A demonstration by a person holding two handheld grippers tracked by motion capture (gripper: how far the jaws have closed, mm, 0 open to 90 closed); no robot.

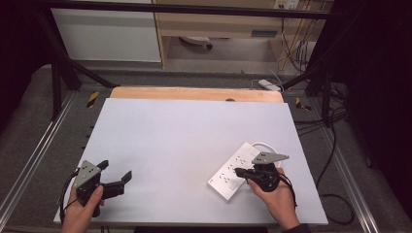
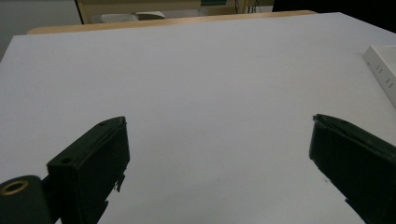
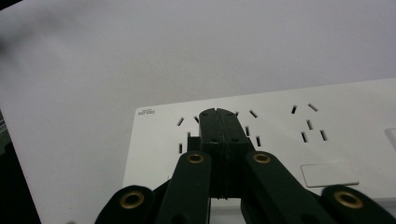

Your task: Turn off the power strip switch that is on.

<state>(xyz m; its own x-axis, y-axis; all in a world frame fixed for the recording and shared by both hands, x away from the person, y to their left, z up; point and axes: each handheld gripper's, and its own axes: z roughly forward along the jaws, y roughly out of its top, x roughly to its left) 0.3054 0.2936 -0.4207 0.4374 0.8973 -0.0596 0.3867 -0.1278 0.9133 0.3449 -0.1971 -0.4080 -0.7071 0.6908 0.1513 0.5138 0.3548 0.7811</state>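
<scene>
White power strip (image 1: pixel 234 171) lies angled at table's (image 1: pixel 184 131) right near side. Right gripper (image 1: pixel 239 171) over its middle, jaws pressed together, nothing between them, tips above socket slots. Left gripper (image 1: pixel 116 171) well apart at left edge, jaws spread wide, empty.

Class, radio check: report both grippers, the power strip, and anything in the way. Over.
Left gripper open, off the table's near left, holding nothing. Right gripper shut, jaws together over the white power strip, which lies flat at near right. Nothing in the way.
</scene>
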